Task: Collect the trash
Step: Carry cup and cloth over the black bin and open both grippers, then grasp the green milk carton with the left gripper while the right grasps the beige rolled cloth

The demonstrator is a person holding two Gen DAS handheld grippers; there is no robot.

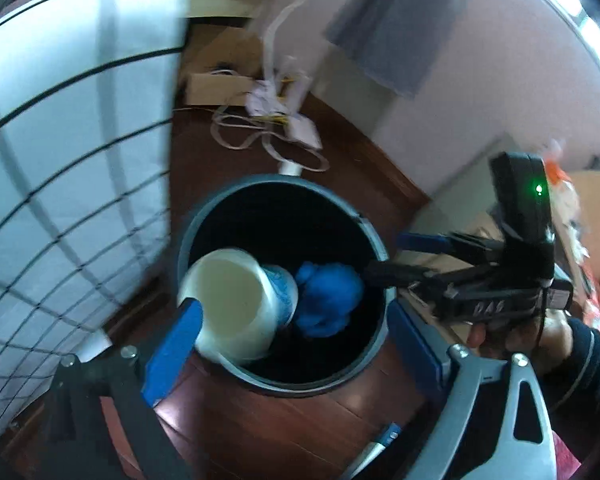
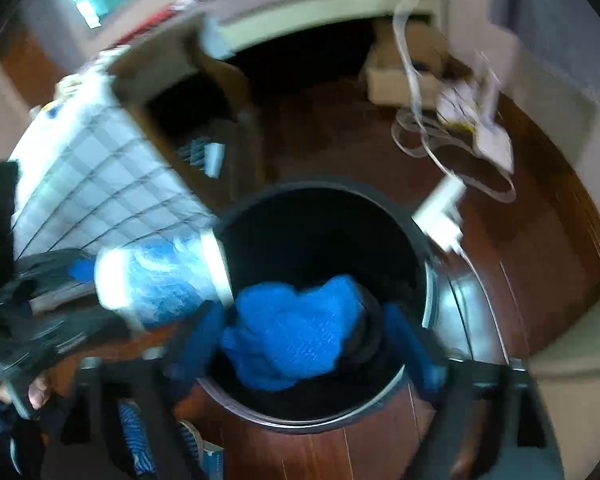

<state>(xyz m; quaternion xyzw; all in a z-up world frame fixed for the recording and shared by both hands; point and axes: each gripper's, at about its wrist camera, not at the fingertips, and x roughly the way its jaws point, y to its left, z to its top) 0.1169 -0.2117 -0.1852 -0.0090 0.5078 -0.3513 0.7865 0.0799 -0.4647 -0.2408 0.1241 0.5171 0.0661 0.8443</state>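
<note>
A round dark trash bin stands on the wooden floor; it also shows in the right wrist view. A white paper cup with blue print lies tilted over the bin's left rim, beside my left gripper's left finger; it also shows in the right wrist view. My left gripper is open above the bin. A crumpled blue wad hangs over the bin opening between the fingers of my right gripper, which look spread around it. The right gripper also shows in the left wrist view.
A white cloth with a black grid hangs at the left. White cables and a power strip lie on the floor behind the bin, next to a cardboard box. A white plug sits by the bin's rim.
</note>
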